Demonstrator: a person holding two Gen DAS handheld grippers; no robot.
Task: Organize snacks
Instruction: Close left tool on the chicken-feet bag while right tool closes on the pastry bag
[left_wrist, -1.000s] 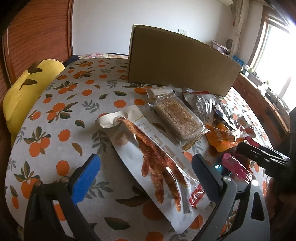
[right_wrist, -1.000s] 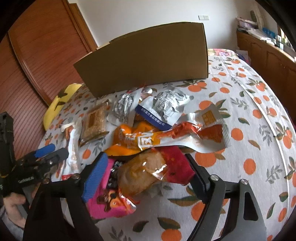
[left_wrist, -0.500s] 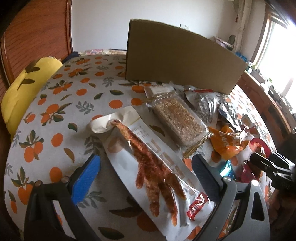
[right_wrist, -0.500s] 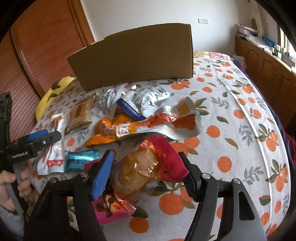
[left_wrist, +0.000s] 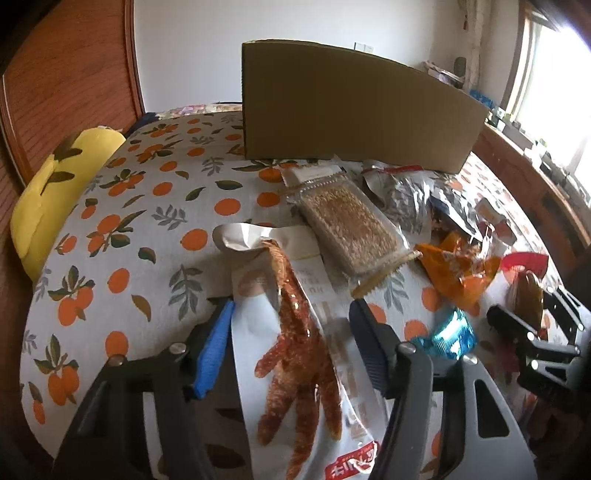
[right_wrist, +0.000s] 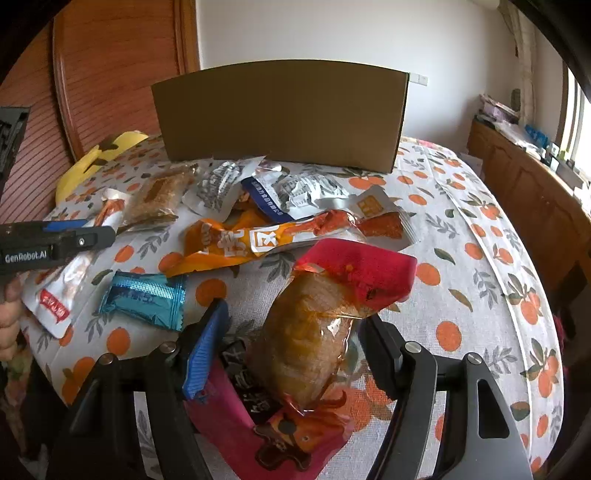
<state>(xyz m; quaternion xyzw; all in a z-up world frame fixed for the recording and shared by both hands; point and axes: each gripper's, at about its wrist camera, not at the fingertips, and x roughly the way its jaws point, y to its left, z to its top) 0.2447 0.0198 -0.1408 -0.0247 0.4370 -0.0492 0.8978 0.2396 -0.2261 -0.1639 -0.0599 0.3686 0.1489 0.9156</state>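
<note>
A pile of snack packets lies on an orange-print tablecloth in front of a cardboard box. My left gripper stands open around a white packet with a chicken foot, jaws on either side of it. My right gripper stands open around a red-topped packet of brown meat, with a pink packet under it. Beyond lie a blue foil bar, an orange packet, a clear pack of crispy bar and silver packets. The box also shows in the right wrist view.
A yellow cushion lies at the table's left edge. A wooden sideboard with clutter runs along the right wall under a window. A wooden door stands behind the box on the left. The right side of the cloth holds no packets.
Both grippers have moved forward and lower over their packets. The left jaws now straddle the chicken-foot packet, and both jaws stand narrower than before.
</note>
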